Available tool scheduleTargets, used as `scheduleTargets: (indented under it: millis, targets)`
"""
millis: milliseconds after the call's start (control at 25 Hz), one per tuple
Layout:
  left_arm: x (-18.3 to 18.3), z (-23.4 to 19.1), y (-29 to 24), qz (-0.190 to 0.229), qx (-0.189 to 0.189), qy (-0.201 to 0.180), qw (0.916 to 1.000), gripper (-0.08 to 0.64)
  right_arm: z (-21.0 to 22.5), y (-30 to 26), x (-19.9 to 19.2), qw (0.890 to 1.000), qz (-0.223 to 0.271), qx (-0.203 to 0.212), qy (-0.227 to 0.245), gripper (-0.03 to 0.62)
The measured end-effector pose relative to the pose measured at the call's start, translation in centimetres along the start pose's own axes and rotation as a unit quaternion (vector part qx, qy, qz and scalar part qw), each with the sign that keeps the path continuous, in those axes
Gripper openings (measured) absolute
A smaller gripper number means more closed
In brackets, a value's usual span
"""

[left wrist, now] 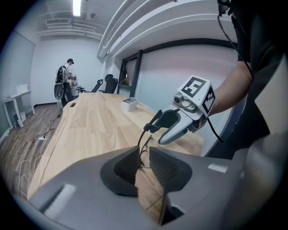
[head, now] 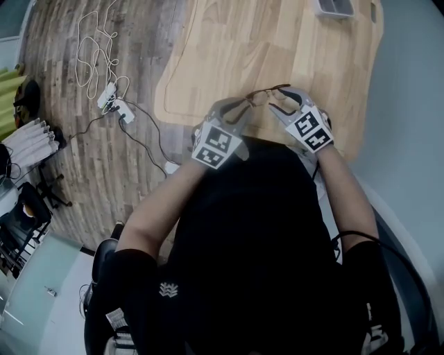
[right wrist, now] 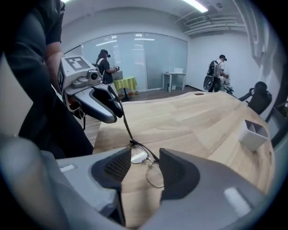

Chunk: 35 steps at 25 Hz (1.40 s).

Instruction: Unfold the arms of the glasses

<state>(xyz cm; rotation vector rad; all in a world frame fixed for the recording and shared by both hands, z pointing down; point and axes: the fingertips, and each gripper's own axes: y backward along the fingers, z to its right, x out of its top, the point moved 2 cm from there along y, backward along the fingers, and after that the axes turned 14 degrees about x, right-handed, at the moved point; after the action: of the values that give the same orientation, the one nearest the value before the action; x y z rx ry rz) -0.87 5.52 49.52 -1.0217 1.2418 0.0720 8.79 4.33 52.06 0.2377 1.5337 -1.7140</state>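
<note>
Thin wire-framed glasses point(head: 266, 93) hang just above the near edge of the wooden table point(head: 277, 41), between my two grippers. My left gripper point(head: 248, 104) is shut on one dark temple arm; in the right gripper view that arm runs from the left gripper point(right wrist: 118, 111) down to the hinge. In the left gripper view the wire point(left wrist: 139, 150) sits in the narrow gap of the jaws. My right gripper point(head: 279, 104) is open. A lens and the bridge of the glasses point(right wrist: 153, 173) show in its gap, and no pad visibly presses on them. Its tips point(left wrist: 155, 130) are close to the frame.
A small white box point(head: 334, 7) point(left wrist: 129, 103) point(right wrist: 254, 132) stands far down the table. White cables and a power strip point(head: 114, 104) lie on the floor to the left. People point(left wrist: 67, 81) point(right wrist: 218, 72) stand at the back of the room.
</note>
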Motion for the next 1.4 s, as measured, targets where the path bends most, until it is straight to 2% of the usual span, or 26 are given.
scheduleTargets:
  millis: [120,320,400,520,640,720,800,880,920,1000,1040,1120,1400]
  targets:
    - [0.1,-0.5,0.2,-0.003,0.004,0.004,1.0,0.075,1.6,-0.7,0.2,0.998,-0.046,0.01,0.049,0.169]
    - [0.8,-1.1,0.4,-0.007,0.009,0.001,0.9999,0.075,2.6,-1.9,1.2,0.984,-0.103,0.054,0.136,0.114]
    - [0.4,-1.3,0.8,-0.009,0.014,0.001,0.9999,0.075,2.4,-2.6,0.9,0.978,-0.121,0.071,0.157,0.081]
    - [-0.4,-1.6,1.4,-0.015,0.019,0.005,0.9997,0.075,2.2,-3.8,-0.1,0.966,-0.163,0.094,0.178,0.078]
    - [-1.2,-2.0,1.6,-0.019,0.025,0.011,0.9994,0.075,2.4,-4.6,-0.9,0.963,-0.179,0.1,0.177,0.063]
    - [-1.8,-2.2,1.6,-0.022,0.028,0.013,0.9993,0.075,2.7,-4.9,-1.0,0.966,-0.179,0.088,0.164,0.022]
    - [-2.0,-2.5,1.6,-0.023,0.031,0.015,0.9991,0.075,3.5,-4.8,-0.4,0.978,-0.164,0.057,0.118,0.018]
    - [-2.1,-2.8,1.7,-0.023,0.033,0.019,0.999,0.075,4.4,-4.5,0.5,0.992,-0.117,0.024,0.028,0.018]
    - [-2.1,-2.9,1.6,-0.023,0.033,0.021,0.999,0.075,4.7,-4.4,0.8,0.996,-0.085,0.011,-0.03,0.018]
    - [-2.2,-3.1,1.5,-0.022,0.032,0.022,0.999,0.075,5.2,-4.5,0.9,0.991,-0.034,-0.009,-0.13,0.018]
    - [-2.2,-3.1,1.5,-0.021,0.031,0.021,0.9991,0.075,5.2,-4.6,0.7,0.988,-0.022,-0.017,-0.154,0.018]
    - [-2.1,-3.2,1.6,-0.021,0.028,0.018,0.9992,0.075,4.9,-4.9,0.6,0.987,-0.019,-0.024,-0.161,0.018]
    - [-2.1,-3.6,1.7,-0.022,0.021,0.006,0.9995,0.075,3.9,-5.9,0.8,0.993,-0.066,-0.024,-0.092,0.025]
